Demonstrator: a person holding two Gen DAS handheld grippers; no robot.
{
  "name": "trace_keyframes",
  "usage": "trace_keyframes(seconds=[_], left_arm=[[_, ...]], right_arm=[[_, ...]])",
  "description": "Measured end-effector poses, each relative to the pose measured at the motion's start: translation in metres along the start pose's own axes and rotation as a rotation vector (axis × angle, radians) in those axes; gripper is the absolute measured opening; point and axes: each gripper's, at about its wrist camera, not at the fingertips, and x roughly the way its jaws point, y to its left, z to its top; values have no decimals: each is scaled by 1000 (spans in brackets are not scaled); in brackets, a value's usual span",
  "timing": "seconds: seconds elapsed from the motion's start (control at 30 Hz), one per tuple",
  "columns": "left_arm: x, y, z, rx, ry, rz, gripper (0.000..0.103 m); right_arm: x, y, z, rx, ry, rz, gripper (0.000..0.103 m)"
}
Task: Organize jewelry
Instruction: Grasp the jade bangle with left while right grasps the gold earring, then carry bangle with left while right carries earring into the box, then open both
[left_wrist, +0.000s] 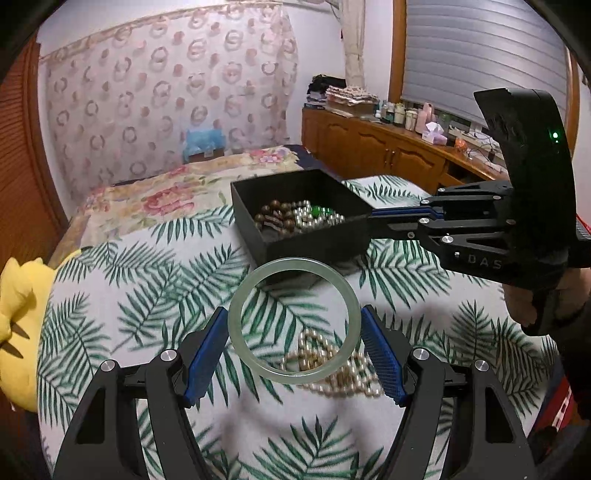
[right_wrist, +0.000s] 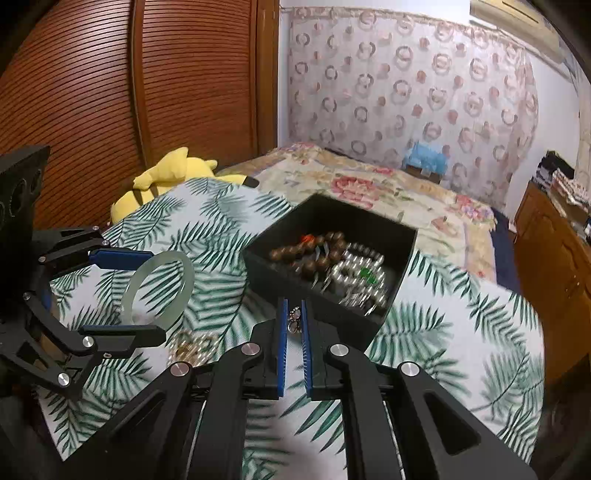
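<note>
1. Progress check: my black box (left_wrist: 317, 243) sits on the palm-leaf cloth (left_wrist: 155, 295), and it already has jewelry in it. I see brown wooden beads (right_wrist: 314, 258), a pearl strand (right_wrist: 354, 280) and a green stone among them. So I judge a good part of the sorting done.

2. What's left, as far as I can see: the pale jade bangle (left_wrist: 293, 321), a small metallic trinket (right_wrist: 294, 319), and a heap of pearl-and-gold beads (left_wrist: 332, 369) lying loose on the cloth near the box.

3. My left hand-held gripper (left_wrist: 295, 350) is spread wide and has the bangle between its blue pads (left_wrist: 207, 354). The ring's rim meets both pads, so I'd call it gripped across its width and held above the cloth, short of the box's near wall.

4. My right hand-held gripper (right_wrist: 293, 332) is nearly pressed together, fingers a narrow gap apart, pinching the little trinket. It looks like an earring or charm, but it is too small to be sure. It hovers just in front of the box's near corner.

5. My guess at the next moves: both pieces go over the rim and into the box, then the loose bead heap. The bangle looks smooth and hard, so it could slip from the pads.
</note>
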Motion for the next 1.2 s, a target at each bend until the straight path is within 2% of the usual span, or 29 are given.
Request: trace_keyframes(seconds=[0.23,0.57,0.73,1.1,1.17,1.2], left_arm=[[14,5,26,7,-2,-4,69],[34,9,55,26,2,-7,69],[44,10,65,32,7,-4,69],[67,2,88,52,11,-15,69],[76,2,91,59,22,-16,69],[80,1,92,66,26,-12,69]], right_arm=[[13,-31,16,37,-16,-13,8],[35,-64,24,97,-18,21,9],[43,-74,24,105,-8,37,19],[40,-84,20,115,-10,6,19],[38,-83,20,108,-9,0,21],[36,-83,19,107,-11,-3,26]])
